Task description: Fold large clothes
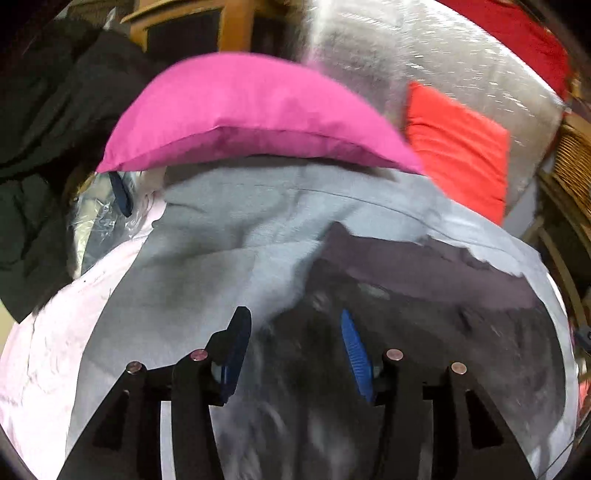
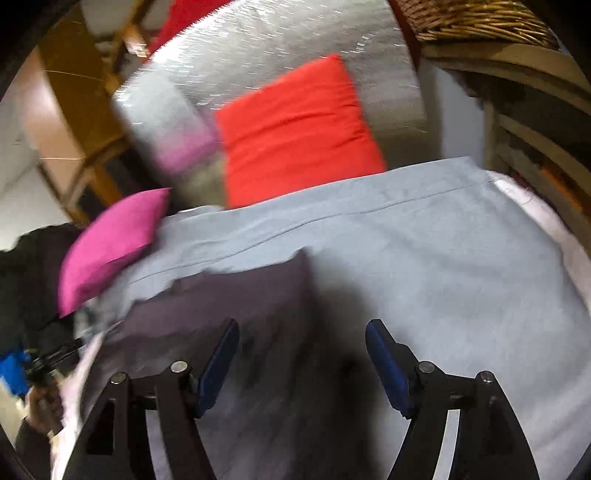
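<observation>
A dark purple-grey garment (image 1: 424, 288) lies on a light grey sheet (image 1: 207, 236) on the bed. It also shows in the right wrist view (image 2: 229, 306), lying flat on the sheet (image 2: 443, 266). My left gripper (image 1: 291, 325) is open just above the garment's left part, with blurred dark cloth between its blue pads. My right gripper (image 2: 301, 332) is open and empty, over the garment's right edge where it meets the sheet. Both views are motion-blurred.
A pink pillow (image 1: 243, 110) lies at the head of the bed, with a red cushion (image 2: 295, 129) beside it against a shiny silver panel (image 2: 258, 48). Dark clothes (image 1: 51, 147) are piled at the left. A wicker basket (image 2: 480, 18) sits on a shelf at the right.
</observation>
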### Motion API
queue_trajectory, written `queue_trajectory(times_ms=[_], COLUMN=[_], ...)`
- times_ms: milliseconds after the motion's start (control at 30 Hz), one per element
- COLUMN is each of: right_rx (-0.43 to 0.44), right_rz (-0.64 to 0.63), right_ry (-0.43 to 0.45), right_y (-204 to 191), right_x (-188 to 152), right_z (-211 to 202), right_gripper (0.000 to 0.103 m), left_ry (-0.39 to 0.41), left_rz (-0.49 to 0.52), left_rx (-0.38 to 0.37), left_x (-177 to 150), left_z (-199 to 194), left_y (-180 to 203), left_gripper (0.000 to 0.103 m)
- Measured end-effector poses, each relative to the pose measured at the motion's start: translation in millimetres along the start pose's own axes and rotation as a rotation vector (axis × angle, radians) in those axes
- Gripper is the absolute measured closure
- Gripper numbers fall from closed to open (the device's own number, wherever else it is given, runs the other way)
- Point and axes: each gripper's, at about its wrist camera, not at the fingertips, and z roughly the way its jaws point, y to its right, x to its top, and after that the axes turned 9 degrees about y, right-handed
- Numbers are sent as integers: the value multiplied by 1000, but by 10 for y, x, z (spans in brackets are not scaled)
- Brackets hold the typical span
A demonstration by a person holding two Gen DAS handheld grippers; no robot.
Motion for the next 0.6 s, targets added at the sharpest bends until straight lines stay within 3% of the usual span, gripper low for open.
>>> queue_trajectory(times_ms=[67,133,200,267,333,367,433,500,600], right_rx=[52,46,-1,-113,-159,-162,-115,-100,-91], right_rz=[-14,-81,-167,-239,-216,-185,-175,-190,-154], right_ry=[-23,-60,-99,-180,-187,-184,-149,-105,-75], right_y=[-185,-368,-481,-471,-351,-334,-349,-330,-156], right_x=[-190,-328,-436,-550,-552,-490,-339,-143,190], right_z=[-69,28,221,484,582,547,397,310,445], right_gripper=[28,28,28,28,28,28,28,28,27], left_ry=[16,19,-11,-145,-154,-140,-78,-21,-29], left_rz=[41,85,143,260,256,253,237,243,172], left_rx=[-22,-24,-1,116,141,145,79,75,2], left_x=[-135,-228,-384,-645,-700,-640,-452,-216,88], left_z=[-85,-115,-20,362,416,365,229,211,441], left_y=[227,412,589,722,714,722,723,703,558], left_gripper=[51,51,48,45,45,46,46,36,28])
